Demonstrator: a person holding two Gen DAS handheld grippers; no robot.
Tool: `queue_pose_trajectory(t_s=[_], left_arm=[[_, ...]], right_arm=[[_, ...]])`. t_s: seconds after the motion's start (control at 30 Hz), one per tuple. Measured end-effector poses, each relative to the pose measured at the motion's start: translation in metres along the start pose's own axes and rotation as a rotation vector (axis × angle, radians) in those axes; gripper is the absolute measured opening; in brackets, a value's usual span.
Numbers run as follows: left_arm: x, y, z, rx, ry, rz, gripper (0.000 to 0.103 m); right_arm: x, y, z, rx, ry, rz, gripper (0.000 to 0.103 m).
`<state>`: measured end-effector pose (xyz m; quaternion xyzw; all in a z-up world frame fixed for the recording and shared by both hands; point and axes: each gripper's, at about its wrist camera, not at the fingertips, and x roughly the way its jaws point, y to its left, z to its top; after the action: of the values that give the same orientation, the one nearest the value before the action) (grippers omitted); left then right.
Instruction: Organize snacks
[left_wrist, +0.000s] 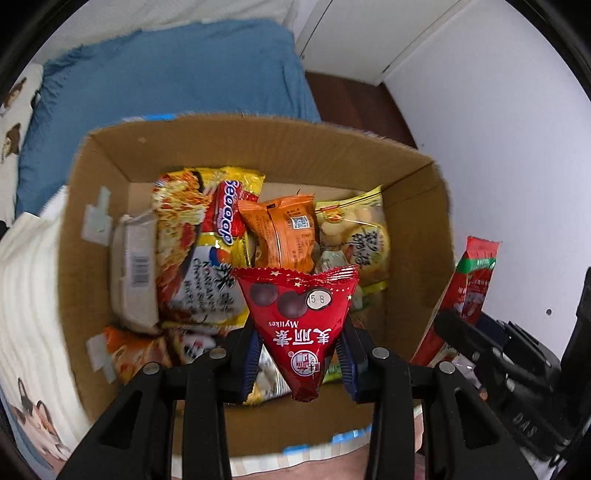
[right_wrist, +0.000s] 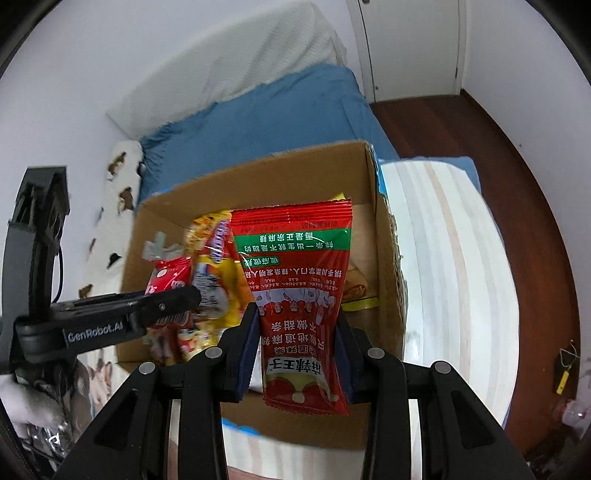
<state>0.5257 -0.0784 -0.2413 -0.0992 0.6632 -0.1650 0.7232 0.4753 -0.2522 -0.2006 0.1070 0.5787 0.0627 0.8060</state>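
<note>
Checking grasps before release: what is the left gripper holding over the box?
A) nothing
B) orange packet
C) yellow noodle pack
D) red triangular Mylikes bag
D: the left gripper is shut on the red triangular Mylikes bag above the cardboard box.

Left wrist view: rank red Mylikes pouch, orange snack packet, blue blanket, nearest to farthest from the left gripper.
1. Red Mylikes pouch: clamped between the left gripper fingers, over the cardboard box.
2. Orange snack packet: inside the box, straight ahead beyond the pouch.
3. Blue blanket: behind the box's far wall, upper left.
</note>
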Motion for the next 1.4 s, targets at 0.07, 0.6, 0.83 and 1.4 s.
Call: queue_pose_trajectory(t_s=[0.07, 0.6, 0.83, 1.4], left_arm=[[0.013, 0.002, 0.007, -0.008, 0.032, 0.006, 0.034], [0.047, 0.01, 0.024, -0.048, 0.104, 0.044, 0.065], [0.027, 0.011, 0.022, -0.028, 0.043, 0.094, 0.097], [-0.019, 0.019, -0.019, -0.015, -0.083, 0.176, 0.099]], right_arm=[[0.015, -0.002, 0.004, 0.0, 0.042, -0.009, 0.039], [0.066, -0.008, 0.014, 0.002, 0.181, -0.067, 0.058], [0.056, -0.008, 0.017, 0.021, 0.169, -0.066, 0.089], [0.026, 0.014, -0.002, -0.046, 0.109, -0.144, 0.099]])
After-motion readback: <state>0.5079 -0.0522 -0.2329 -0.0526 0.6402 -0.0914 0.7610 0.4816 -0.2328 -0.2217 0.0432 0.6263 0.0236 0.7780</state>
